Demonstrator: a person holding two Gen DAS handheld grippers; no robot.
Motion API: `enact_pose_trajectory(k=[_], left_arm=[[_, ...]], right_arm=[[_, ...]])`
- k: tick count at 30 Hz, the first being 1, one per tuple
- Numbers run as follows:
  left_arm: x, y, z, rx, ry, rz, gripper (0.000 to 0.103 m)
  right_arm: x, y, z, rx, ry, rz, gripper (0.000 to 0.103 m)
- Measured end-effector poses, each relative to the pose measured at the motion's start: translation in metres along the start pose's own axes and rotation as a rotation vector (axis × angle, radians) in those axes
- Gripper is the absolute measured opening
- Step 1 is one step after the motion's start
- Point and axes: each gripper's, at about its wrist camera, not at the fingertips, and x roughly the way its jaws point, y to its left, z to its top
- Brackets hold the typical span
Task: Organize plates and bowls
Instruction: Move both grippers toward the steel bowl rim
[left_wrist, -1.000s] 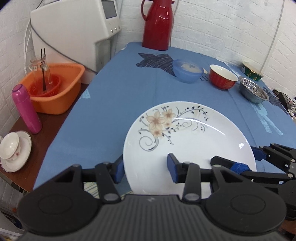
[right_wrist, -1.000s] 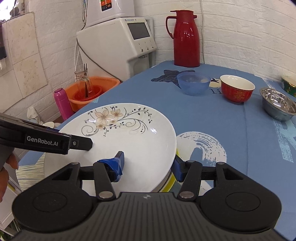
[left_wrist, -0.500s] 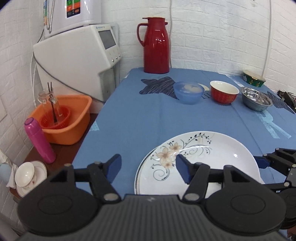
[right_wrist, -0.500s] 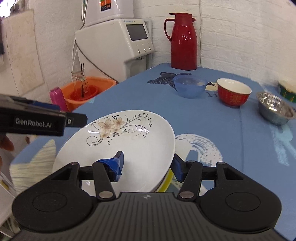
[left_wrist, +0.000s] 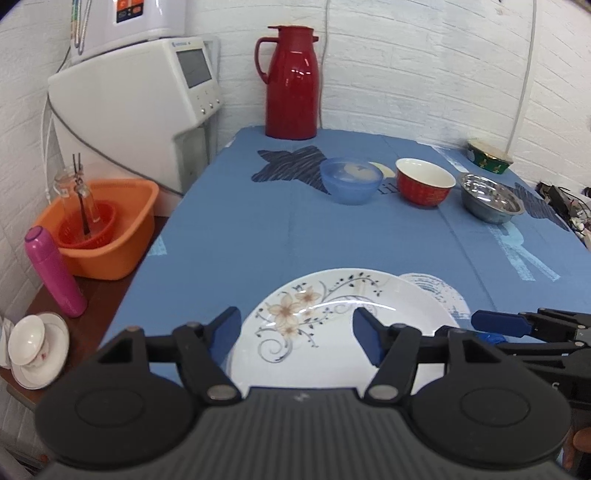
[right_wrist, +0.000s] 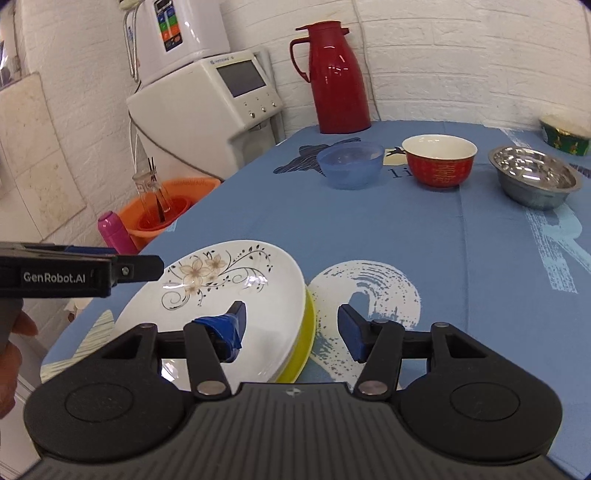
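Observation:
A white plate with a flower pattern (left_wrist: 332, 325) (right_wrist: 221, 291) lies on top of a stack at the near edge of the blue table; a yellow plate (right_wrist: 304, 332) shows under it. My left gripper (left_wrist: 295, 332) is open above the plate's near left side, touching nothing. My right gripper (right_wrist: 291, 325) is open and straddles the stack's right rim, one finger over the white plate, the other outside. A blue bowl (left_wrist: 350, 180), a red bowl (left_wrist: 424, 181), a steel bowl (left_wrist: 491, 197) and a green bowl (left_wrist: 489, 156) stand at the far side.
A red thermos jug (left_wrist: 291, 83) stands at the back of the table (left_wrist: 258, 229). A white appliance (left_wrist: 136, 99), an orange basin (left_wrist: 107, 225), a pink bottle (left_wrist: 53, 273) and a cup on saucers (left_wrist: 33, 343) sit off the left edge.
My left gripper has let go of the white plate and drawn back and up. The plate has come down onto the stack, and my right gripper has opened around its rim.

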Motion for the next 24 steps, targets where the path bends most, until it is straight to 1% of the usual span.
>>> enact_pose_trajectory(k=[3, 8, 12, 16, 19, 22, 24], left_arm=[[0.004, -0.018, 0.006, 0.017, 0.015, -0.062, 0.067], [0.021, -0.057, 0.023, 0.046, 0.055, -0.141, 0.068], [0.046, -0.095, 0.042, 0.066, 0.109, -0.193, 0.068], [0.085, -0.139, 0.067, 0.075, 0.159, -0.234, 0.068], [0.124, -0.168, 0.094, 0.029, 0.198, -0.292, 0.068], [0.165, -0.194, 0.122, -0.043, 0.214, -0.301, 0.068], [0.191, -0.205, 0.136, -0.101, 0.225, -0.292, 0.068]], right_arm=[[-0.009, -0.020, 0.000, 0.042, 0.006, -0.010, 0.041], [-0.033, -0.065, -0.003, 0.107, -0.014, -0.085, 0.041], [-0.053, -0.107, -0.005, 0.153, -0.039, -0.153, 0.041], [-0.062, -0.147, -0.003, 0.174, -0.041, -0.204, 0.042], [-0.062, -0.178, 0.006, 0.181, -0.045, -0.228, 0.042], [-0.051, -0.210, 0.028, 0.197, -0.048, -0.244, 0.042], [-0.041, -0.233, 0.049, 0.211, -0.057, -0.257, 0.042]])
